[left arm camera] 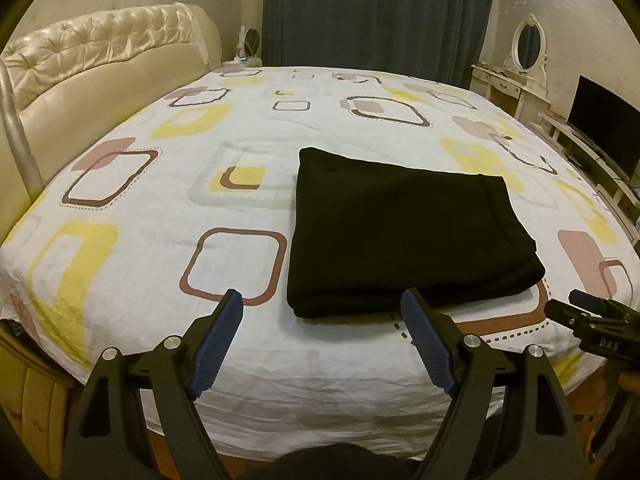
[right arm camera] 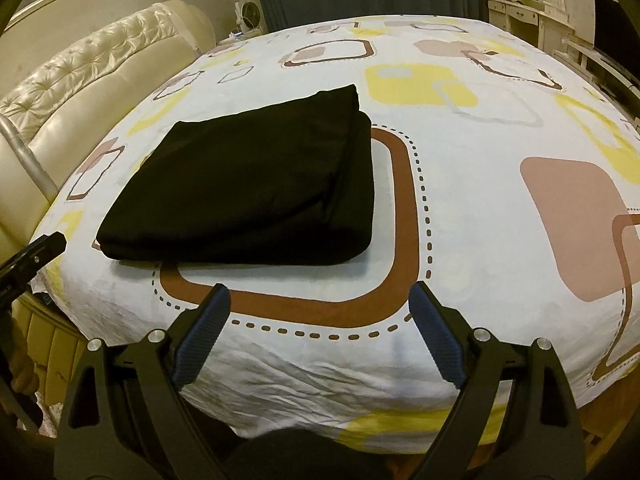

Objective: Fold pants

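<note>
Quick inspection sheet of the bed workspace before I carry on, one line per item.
Surface: bed sheet, white with patterned squares, lightly wrinkled at the near edge.
Job's things: black pants, folded into a flat stack, lying free.
Clutter: nothing seen on the sheet.
Grippers: left tongs open, empty; right tongs open, empty.
Cables: some by the TV, unclear.
Surroundings: headboard, curtain, dresser mirror.

A wide bed with a cream tufted leather headboard carries everything. It is covered by a white cotton sheet printed with brown, yellow and pink rounded squares, a little wrinkled near the front edge. On the sheet lie black pants, folded into a thick rectangle.
</note>
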`<state>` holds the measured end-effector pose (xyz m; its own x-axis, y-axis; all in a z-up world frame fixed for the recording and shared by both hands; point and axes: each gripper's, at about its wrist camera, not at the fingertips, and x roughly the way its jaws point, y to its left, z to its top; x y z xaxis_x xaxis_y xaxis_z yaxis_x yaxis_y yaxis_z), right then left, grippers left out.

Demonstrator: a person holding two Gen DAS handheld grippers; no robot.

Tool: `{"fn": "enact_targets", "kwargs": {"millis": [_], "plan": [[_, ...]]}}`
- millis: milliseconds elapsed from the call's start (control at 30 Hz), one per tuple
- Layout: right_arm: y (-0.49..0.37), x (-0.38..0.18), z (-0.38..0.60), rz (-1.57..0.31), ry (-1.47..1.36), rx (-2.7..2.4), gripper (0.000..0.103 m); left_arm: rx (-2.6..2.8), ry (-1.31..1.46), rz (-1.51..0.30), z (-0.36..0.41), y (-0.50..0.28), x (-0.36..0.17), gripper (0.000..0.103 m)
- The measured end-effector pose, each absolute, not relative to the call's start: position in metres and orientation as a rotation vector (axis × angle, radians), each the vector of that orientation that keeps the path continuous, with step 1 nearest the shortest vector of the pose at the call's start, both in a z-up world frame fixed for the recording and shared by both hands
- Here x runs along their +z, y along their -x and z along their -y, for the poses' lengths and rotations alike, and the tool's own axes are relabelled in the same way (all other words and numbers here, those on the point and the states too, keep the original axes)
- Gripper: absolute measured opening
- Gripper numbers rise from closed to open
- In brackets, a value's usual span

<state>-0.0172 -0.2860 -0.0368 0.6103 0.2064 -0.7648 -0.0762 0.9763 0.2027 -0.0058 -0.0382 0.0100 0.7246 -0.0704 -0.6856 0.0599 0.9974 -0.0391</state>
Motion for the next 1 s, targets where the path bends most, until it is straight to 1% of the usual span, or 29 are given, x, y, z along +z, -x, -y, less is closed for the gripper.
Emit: {"fn": "enact_targets", "kwargs": {"millis": [67, 167, 533, 667, 1000], "plan": [[0.019, -0.037, 0.285, -0.899, -0.153, 0.166, 0.09, -0.069, 0.019, -0.755, 0.038, 0.006, 0.01, 0.081], [0.019, -0.037, 0.284, -0.898, -0.148, 0.167, 0.09, -0.06, 0.028, -0.755, 0.036, 0.005, 0.01, 0.084], [0.016, -0.044, 0.286, -0.916, -0.167, 0.159, 0.09, -0.043, 0.041, -0.751, 0.035, 0.004, 0.009, 0.085], [0.015, -0.046, 0.287, -0.92, -0.165, 0.162, 0.09, -0.03, 0.019, -0.73, 0.037, 0.006, 0.011, 0.085], [0.014, -0.048, 0.287, -0.928, -0.165, 0.17, 0.09, -0.01, -0.014, -0.742, 0.039, 0.004, 0.009, 0.085]]}}
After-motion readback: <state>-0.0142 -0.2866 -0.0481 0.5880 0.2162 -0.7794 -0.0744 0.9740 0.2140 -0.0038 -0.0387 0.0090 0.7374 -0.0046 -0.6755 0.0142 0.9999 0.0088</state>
